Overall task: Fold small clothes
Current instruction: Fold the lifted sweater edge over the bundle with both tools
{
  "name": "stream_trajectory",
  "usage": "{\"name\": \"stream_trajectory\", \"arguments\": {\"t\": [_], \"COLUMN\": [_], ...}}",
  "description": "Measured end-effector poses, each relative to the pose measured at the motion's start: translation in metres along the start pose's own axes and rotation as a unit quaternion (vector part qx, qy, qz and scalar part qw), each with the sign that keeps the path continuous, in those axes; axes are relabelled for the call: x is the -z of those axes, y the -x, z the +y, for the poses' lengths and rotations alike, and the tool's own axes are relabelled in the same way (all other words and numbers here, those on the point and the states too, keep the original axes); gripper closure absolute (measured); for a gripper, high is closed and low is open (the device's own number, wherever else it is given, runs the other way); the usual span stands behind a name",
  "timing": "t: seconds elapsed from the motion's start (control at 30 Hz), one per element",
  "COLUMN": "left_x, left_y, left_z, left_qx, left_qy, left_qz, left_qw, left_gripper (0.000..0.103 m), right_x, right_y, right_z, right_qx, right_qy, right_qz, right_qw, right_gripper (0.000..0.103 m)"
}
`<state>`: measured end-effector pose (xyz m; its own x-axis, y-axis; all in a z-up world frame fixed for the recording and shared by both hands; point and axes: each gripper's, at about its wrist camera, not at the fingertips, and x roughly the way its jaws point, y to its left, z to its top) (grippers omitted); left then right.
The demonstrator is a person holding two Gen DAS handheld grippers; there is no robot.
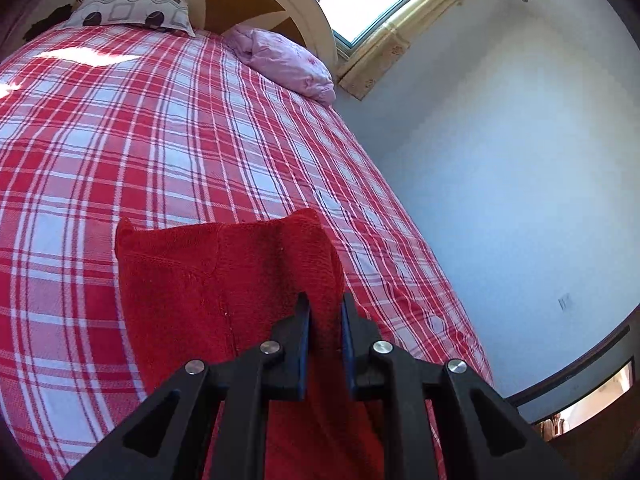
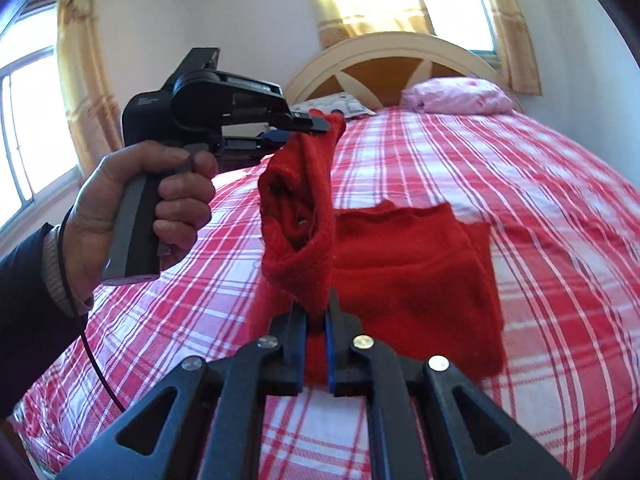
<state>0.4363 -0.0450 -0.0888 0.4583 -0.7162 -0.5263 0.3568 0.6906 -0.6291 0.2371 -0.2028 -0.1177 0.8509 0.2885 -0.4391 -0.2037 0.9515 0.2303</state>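
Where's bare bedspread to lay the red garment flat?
Free: the wide plaid stretch between the red garment and the patterned pillow, and the strip along the wall-side bed edge. Crowded: the head end, with the pink bundle, and around both grippers, left gripper, right gripper.

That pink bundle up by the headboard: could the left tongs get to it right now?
Probably not as things stand. The left tongs are shut on the red garment, and the pink bundle lies far up the bed, though nothing blocks the path.
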Motion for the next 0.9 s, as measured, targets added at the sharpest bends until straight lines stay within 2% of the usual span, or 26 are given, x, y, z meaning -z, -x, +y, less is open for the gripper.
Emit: {"name": "stream_trajectory", "arguments": {"t": [0.33,0.47,0.57,0.63,0.7,0.77,0.9], "left_x": [0.011,0.019,0.027,0.028,0.027,0.025,0.028], "left_y": [-0.069,-0.100,-0.116,-0.118,-0.113,-0.100,-0.060], "left_z": [-0.027,-0.035,-0.041,-0.047,-0.058,-0.073,-0.088], "left_qx": [-0.009,-0.026,-0.052,-0.056,-0.067,-0.070,-0.086], "left_qy": [-0.030,-0.051,-0.066,-0.069,-0.084,-0.112,-0.159], "left_qz": [0.055,0.083,0.105,0.109,0.106,0.085,0.027], "left_qw": [0.9980,0.9949,0.9909,0.9901,0.9886,0.9876,0.9831], "left_gripper": [0.089,0.089,0.087,0.079,0.068,0.063,0.035], "right_x": [0.016,0.025,0.030,0.032,0.035,0.040,0.045], "right_y": [0.006,0.005,0.002,0.000,-0.002,-0.003,0.005], "right_z": [-0.063,-0.084,-0.094,-0.095,-0.098,-0.105,-0.115], "right_qx": [0.013,0.014,0.008,0.005,0.000,-0.006,-0.008], "right_qy": [-0.096,-0.133,-0.155,-0.159,-0.168,-0.184,-0.209], "right_qz": [0.012,0.024,0.037,0.049,0.057,0.059,0.048], "right_qw": [0.995,0.991,0.987,0.986,0.984,0.981,0.977], "right_gripper": [0.094,0.093,0.093,0.093,0.092,0.089,0.085]}}
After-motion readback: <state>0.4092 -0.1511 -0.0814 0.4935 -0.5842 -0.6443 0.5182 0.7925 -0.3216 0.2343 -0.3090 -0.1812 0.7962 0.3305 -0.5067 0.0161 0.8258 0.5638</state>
